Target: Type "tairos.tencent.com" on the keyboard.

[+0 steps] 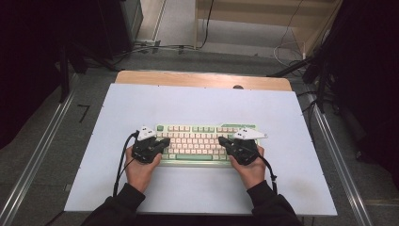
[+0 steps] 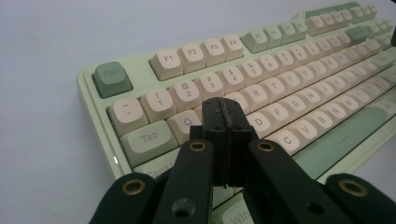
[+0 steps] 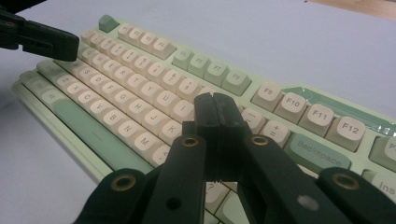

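1. Dark sleeves are seen coming in from the near edge of the high view, with a hand wrapped around each gripper.
2. Left gripper (image 1: 164, 142) is parked over the left end of the keyboard (image 1: 207, 128). Its jaws are pressed tight together, nothing pinched between them. In the left gripper view (image 2: 225, 114) the closed tips are seen sitting over the letter rows, roughly around W/E/S, just right of the Q key (image 2: 186, 122) and the Tab key (image 2: 148, 138). Whether a key is actually touched can't be told.
3. Right gripper (image 1: 221, 141) is mirrored over the right end, jaws also fully closed with nothing held. In the right gripper view (image 3: 217, 109) the tips are seen above the right-hand letter rows, near the K key (image 3: 173, 130), with the Backspace key (image 3: 318, 152) off to the right. Contact can't be told here either.
4. Keyboard itself: pale green case, cream keycaps with green accent keys like the Esc key (image 2: 112, 78). It's laid flat near the middle of the white table mat (image 1: 202, 101), a bit toward the near side.
5. A wooden table edge (image 1: 202, 79) is visible past the mat's far side.
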